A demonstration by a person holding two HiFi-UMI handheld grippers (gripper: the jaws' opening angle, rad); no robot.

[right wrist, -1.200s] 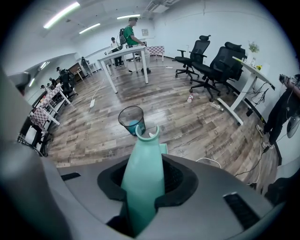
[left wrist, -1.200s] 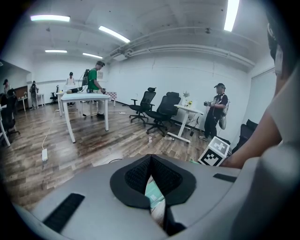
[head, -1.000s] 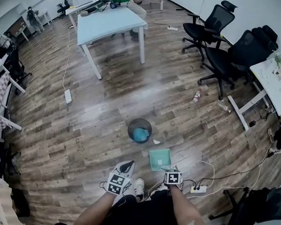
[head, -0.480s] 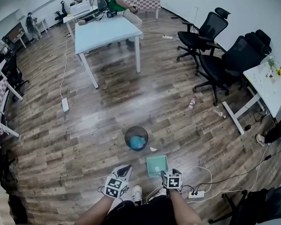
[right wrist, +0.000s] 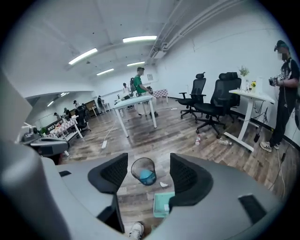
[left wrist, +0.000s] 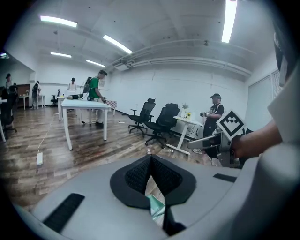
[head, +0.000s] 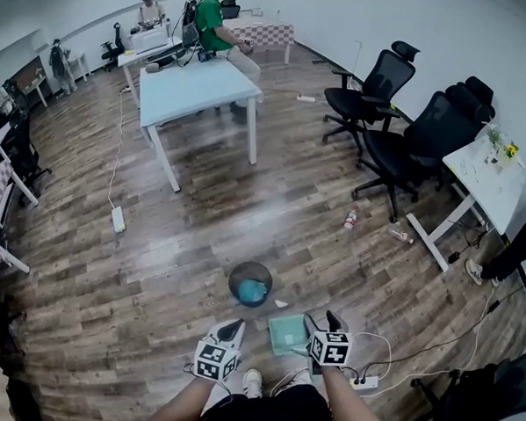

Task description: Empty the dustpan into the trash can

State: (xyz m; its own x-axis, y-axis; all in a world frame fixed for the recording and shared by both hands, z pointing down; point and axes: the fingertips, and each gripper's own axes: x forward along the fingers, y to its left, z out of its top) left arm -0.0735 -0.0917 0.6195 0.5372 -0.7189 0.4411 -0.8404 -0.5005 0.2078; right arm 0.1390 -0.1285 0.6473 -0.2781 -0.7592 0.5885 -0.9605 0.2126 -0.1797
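A round mesh trash can (head: 250,284) with something blue inside stands on the wood floor in the head view. Just to its right and nearer me, a teal dustpan (head: 289,332) lies flat on the floor. My right gripper (head: 321,321) hangs above the dustpan's near right side. It is open: its jaws have just been opening, with nothing between them. Its own view frames the trash can (right wrist: 143,171) between the fingers and the dustpan (right wrist: 162,204) below. My left gripper (head: 233,325) is shut and empty, left of the dustpan, its tips (left wrist: 150,158) touching.
A white scrap (head: 281,303) lies between can and dustpan. A power strip (head: 358,380) with cables is at my right foot. A white table (head: 195,83), black office chairs (head: 416,138), a desk (head: 489,169) and a bottle (head: 350,219) stand farther off. A person (right wrist: 283,93) stands at right.
My right gripper has come up off the dustpan's near edge and its jaws have spread. The dustpan stays flat on the floor. The left gripper rose slightly.
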